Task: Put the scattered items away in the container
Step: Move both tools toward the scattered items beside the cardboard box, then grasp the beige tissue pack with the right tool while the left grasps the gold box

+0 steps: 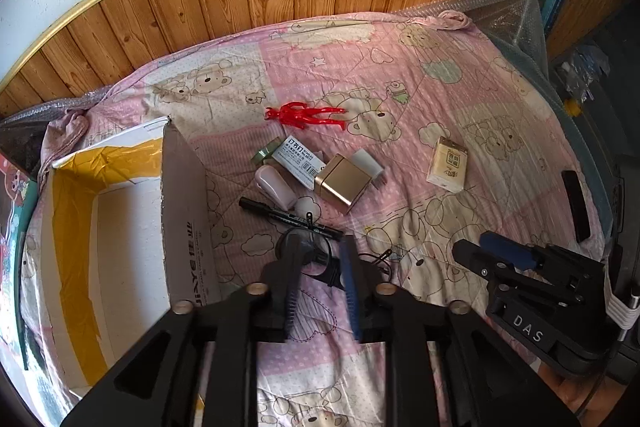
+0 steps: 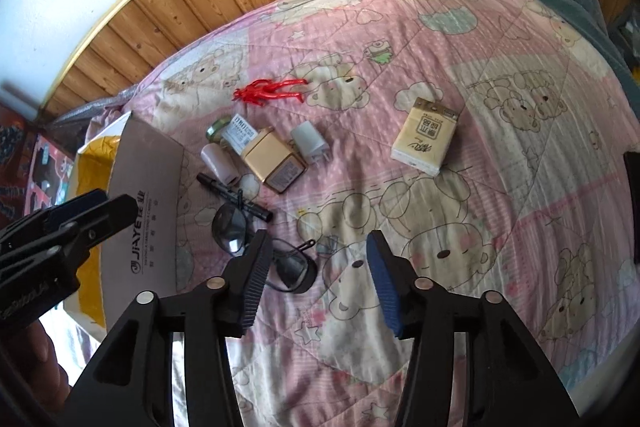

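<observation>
Your left gripper (image 1: 318, 255) sits low over the pair of glasses (image 2: 260, 247), fingers narrowed around the frame. They look partly closed, but whether the pads actually touch the frame you cannot tell from here. Your right gripper (image 2: 316, 259) hangs released, jaws wide, with the near lens just inside its left finger and nothing held.

The risk starts right there. The glasses are thin and springy, one temple arm lies across the black marker (image 1: 286, 213) just ahead of your left fingertips, and a lift could drag the marker along or let the frame twist out. Squeeze on a lens rather than the bridge and it may skid.

To the left of your left gripper stands the cardboard box (image 1: 120, 227), its tall flap (image 1: 184, 211) upright between you and the opening — swing across too low and you will likely knock the flap or catch the load on it.

Further ahead lie the pale pink case (image 1: 274, 187), the gold box (image 1: 344, 183), the white charger (image 1: 368, 163) and the staple box (image 1: 302, 159), packed touching, so picking one may shove its neighbours. Off to the right sits the tissue pack (image 1: 448, 165); farthest is the red figure (image 1: 308, 115) — all outside the box on the soft quilt (image 1: 460, 99).
</observation>
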